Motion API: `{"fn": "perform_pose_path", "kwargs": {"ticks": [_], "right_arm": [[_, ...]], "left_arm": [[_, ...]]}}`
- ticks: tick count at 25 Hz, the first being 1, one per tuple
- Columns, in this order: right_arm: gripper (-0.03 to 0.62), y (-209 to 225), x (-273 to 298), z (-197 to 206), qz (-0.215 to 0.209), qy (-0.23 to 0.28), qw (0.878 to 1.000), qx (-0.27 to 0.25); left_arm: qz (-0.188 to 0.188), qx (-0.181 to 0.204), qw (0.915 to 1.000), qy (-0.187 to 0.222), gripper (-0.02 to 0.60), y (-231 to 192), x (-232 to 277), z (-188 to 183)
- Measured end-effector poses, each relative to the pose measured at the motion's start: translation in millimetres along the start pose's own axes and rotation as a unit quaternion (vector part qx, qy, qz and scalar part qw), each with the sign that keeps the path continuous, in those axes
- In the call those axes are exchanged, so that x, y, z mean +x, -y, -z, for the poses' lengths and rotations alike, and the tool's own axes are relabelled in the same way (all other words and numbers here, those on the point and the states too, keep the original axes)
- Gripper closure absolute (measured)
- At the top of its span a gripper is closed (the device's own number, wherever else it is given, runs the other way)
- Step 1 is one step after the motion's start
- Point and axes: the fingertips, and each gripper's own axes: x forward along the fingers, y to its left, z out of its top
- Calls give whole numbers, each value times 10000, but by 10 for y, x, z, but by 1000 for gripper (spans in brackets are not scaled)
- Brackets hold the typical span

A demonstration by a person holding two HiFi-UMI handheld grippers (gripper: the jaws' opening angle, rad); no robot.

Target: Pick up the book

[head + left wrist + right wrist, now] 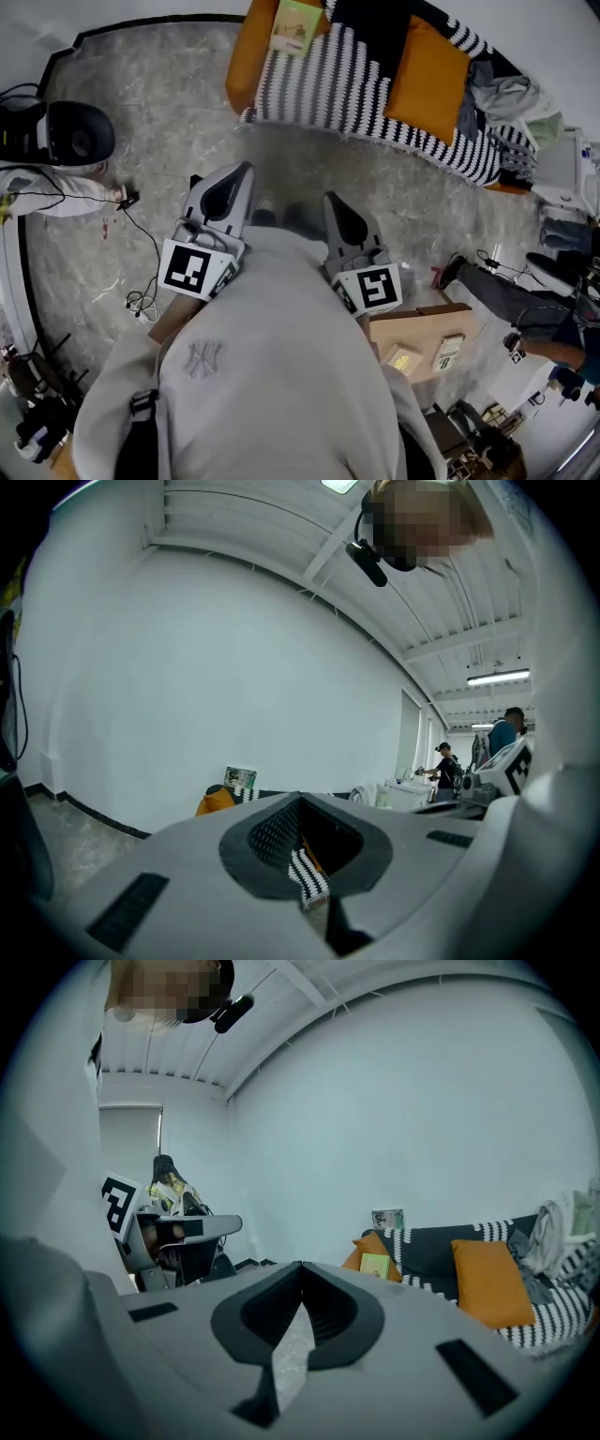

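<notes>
Left gripper (301, 797) and right gripper (302, 1265) both have their jaws pressed together on nothing. The green book (295, 26) sits on the orange sofa arm (246, 56) at the top middle of the head view, well apart from them. I'd cross the floor first, opening the jaws before reaching its free edge. The right gripper view shows the book right of centre, while the left gripper's own jaws hide it.
</notes>
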Motion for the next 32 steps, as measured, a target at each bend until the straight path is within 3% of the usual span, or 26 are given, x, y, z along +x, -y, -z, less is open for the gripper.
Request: {"fn": "perform_pose_path", "kwargs": {"ticks": [12, 26, 32], "right_arm": [[577, 145, 196, 46, 21, -152, 9993, 354], [577, 463, 588, -43, -360, -442, 9983, 118], [577, 697, 743, -132, -418, -412, 9982, 83]], "left_arm": [[-84, -115, 9995, -267, 572, -161, 157, 98], [-405, -259, 9982, -345, 572, -360, 548, 82], [-354, -234, 9986, -317, 572, -355, 827, 51]]}}
